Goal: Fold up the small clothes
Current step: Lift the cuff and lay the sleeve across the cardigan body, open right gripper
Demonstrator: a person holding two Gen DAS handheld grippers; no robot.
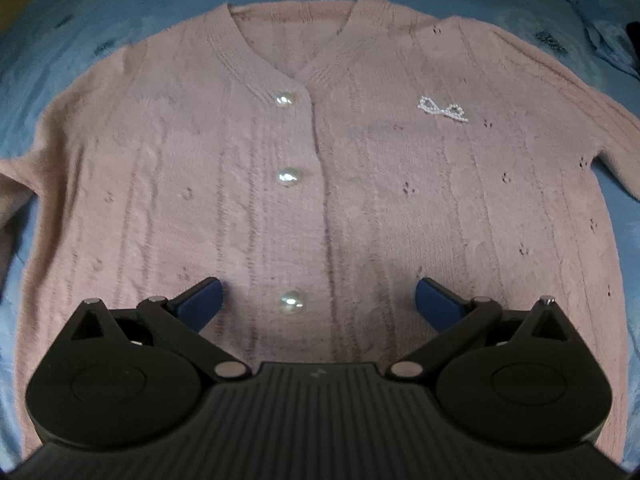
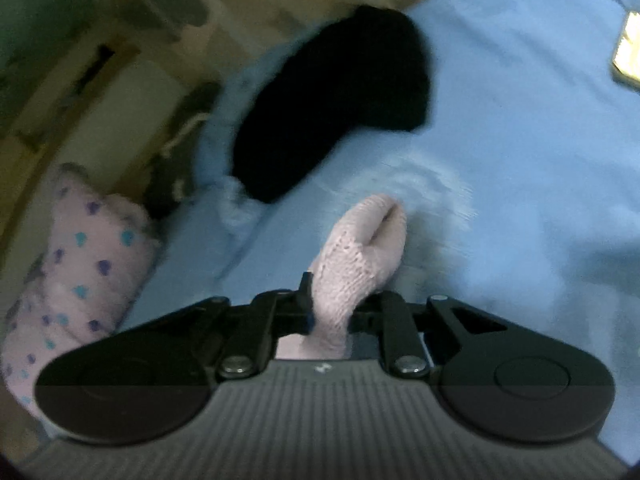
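A pink knitted cardigan [image 1: 360, 184] lies flat, front up, on a blue bedsheet [image 1: 120, 12]. It has pearl buttons [image 1: 289, 177] down the middle and a small beaded bow [image 1: 442, 109] on the chest. My left gripper [image 1: 319, 304] is open, low over the cardigan's lower front, its blue fingertips [image 1: 202, 304] on either side of the bottom button [image 1: 291, 302]. My right gripper [image 2: 332, 312] is shut on a pink knitted cuff [image 2: 356, 252] of the sleeve, held over the blue sheet [image 2: 520, 160].
A black garment [image 2: 340, 100] lies on the sheet beyond the right gripper. A pink cloth with blue and purple dots [image 2: 76, 276] sits at the bed's left edge. Furniture shows blurred past the edge. A yellowish object [image 2: 630, 48] lies at far right.
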